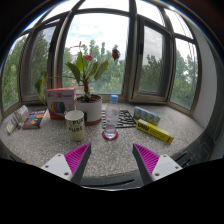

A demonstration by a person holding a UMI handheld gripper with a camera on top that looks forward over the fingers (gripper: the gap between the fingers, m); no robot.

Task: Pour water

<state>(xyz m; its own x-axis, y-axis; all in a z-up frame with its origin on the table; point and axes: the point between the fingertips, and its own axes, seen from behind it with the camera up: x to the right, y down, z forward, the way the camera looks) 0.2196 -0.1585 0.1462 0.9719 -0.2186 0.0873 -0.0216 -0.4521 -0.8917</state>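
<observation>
The gripper (pixel 110 160) was held level above the counter (pixel 110 150), its fingers spread apart and empty. A small glass (pixel 109 127) stood just ahead of them, beside a white mug (pixel 75 122), with a water bottle (pixel 113 103) beyond. This alignment was judged preparatory to an approach toward these vessels.

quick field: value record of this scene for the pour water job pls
surface: speckled counter in a bay window
hand-held gripper: open, nothing between the fingers
glass: clear glass just ahead of the fingers, on the counter
bottle: small water bottle beyond the glass
mug: white patterned mug left of the glass
plant: potted orchid behind the mug
box: yellow box right of the glass
task state: nothing grasped yet
</observation>
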